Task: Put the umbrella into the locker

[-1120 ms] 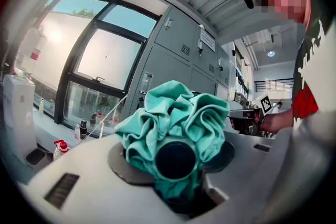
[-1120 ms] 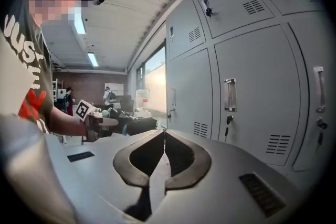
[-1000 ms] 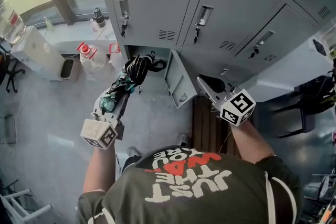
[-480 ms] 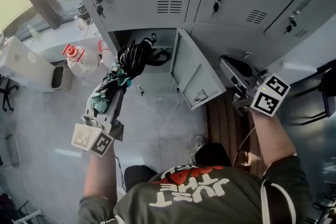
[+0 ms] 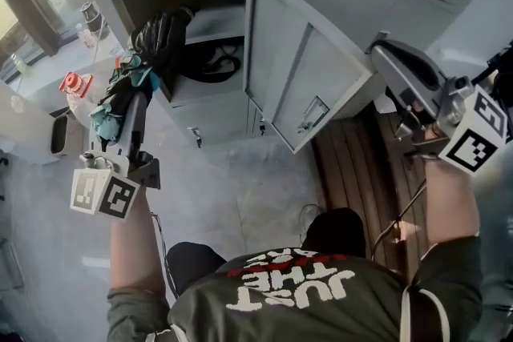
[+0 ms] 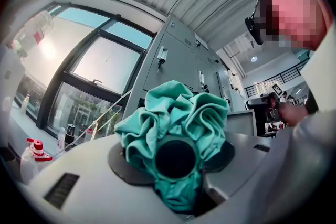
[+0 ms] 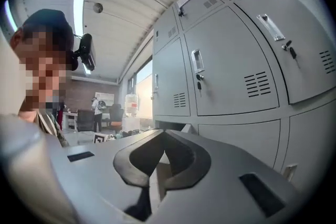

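Both grippers are sitting lower than a second ago, and the black end of the umbrella (image 5: 156, 40) is now reaching the mouth of the open locker (image 5: 224, 16) rather than hanging out in front of it. At about 10 o'clock from the person, a red-capped spray bottle (image 5: 74, 84) is standing near the window. Just beside it the left gripper (image 5: 135, 112) is pointing toward 12 o'clock, its jaws clamping on the umbrella. In the left gripper view, teal folds and a round black end are filling the space between them. The umbrella's dark end is overlapping the left edge of the locker opening, at 11 o'clock. A black loop is lying inside the compartment, and I cannot tell whether it belongs to the umbrella. The door (image 5: 309, 64) is standing wide open, angling toward 1 o'clock. At 2 o'clock the right gripper (image 5: 385, 52) is hovering near the door's free edge, its jaws resting together with nothing between them.
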Motion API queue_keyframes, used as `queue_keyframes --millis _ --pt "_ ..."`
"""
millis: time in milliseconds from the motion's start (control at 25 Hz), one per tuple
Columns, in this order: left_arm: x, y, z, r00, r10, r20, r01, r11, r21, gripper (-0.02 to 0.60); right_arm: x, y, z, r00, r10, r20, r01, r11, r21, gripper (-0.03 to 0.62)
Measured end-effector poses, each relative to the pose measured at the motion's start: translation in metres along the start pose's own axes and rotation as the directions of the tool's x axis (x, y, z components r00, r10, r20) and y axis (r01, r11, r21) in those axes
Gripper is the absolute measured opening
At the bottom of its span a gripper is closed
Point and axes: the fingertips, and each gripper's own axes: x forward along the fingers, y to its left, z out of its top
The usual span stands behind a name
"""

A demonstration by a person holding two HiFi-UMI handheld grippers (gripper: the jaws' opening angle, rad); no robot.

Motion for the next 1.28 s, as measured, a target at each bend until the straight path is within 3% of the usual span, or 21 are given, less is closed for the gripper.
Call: queue_keyframes --millis 200,480,680,1280 --pt "-0.011 0.002 -0.014 0.999 -0.024 0.021 0.023 0.998 0.051 0.208 -0.007 0.041 -0.021 0.998 -0.056 0.016 0.057 0.998 -0.039 0.032" --pt "-0.020 -0.005 -0.030 0.997 -0.074 -0.011 0.074 0.997 0.036 0.209 -0.004 0.092 -0.057 0.991 -0.125 0.045 0.123 0.992 0.039 0.033" --pt "-0.033 -0.001 -0.033 0.997 -0.076 -0.028 0.078 0.996 0.054 0.209 0.025 0.119 -0.091 0.991 -0.130 0.020 0.129 0.991 0.038 0.034" --pt "-0.016 0.020 -0.054 0.999 -0.026 -0.048 0.030 0.996 0.086 0.209 0.111 0.120 -0.194 0.980 -0.194 -0.050 0.192 0.980 -0.048 0.033"
